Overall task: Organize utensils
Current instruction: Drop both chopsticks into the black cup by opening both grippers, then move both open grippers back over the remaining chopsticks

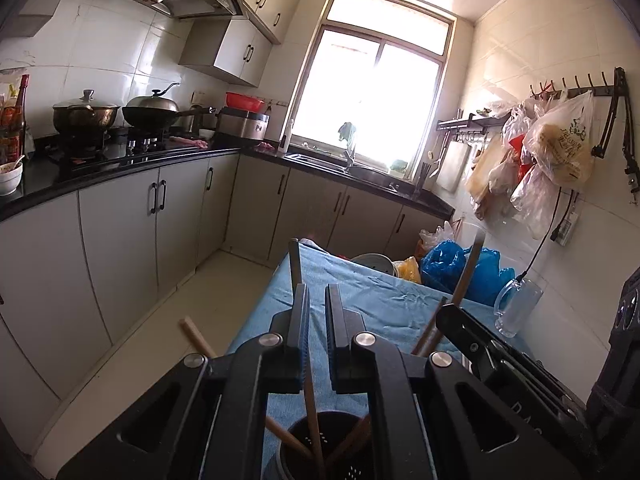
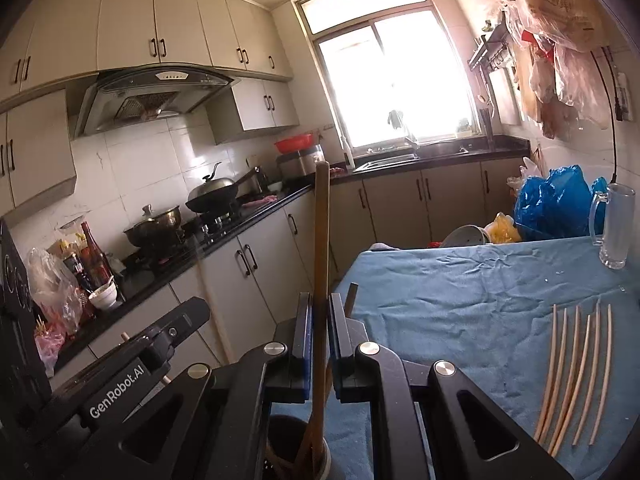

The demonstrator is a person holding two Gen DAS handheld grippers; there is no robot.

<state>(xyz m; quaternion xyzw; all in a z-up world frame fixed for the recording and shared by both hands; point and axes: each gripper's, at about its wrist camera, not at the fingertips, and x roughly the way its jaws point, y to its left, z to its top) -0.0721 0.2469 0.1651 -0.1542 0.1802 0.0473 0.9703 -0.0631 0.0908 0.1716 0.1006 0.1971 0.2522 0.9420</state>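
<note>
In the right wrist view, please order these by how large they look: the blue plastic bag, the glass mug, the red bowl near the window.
1. blue plastic bag
2. glass mug
3. red bowl

The bowl stands farthest from the camera, so its true size may be bigger than it looks.

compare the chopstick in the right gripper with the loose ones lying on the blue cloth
The chopstick in the right gripper stands nearly upright; the loose chopsticks lie flat on the blue cloth.
The held chopstick has its lower end down in the dark holder; the loose ones lie outside it, in a row.
The held one looks darker brown, the loose ones paler.
All are slim wooden sticks.
</note>
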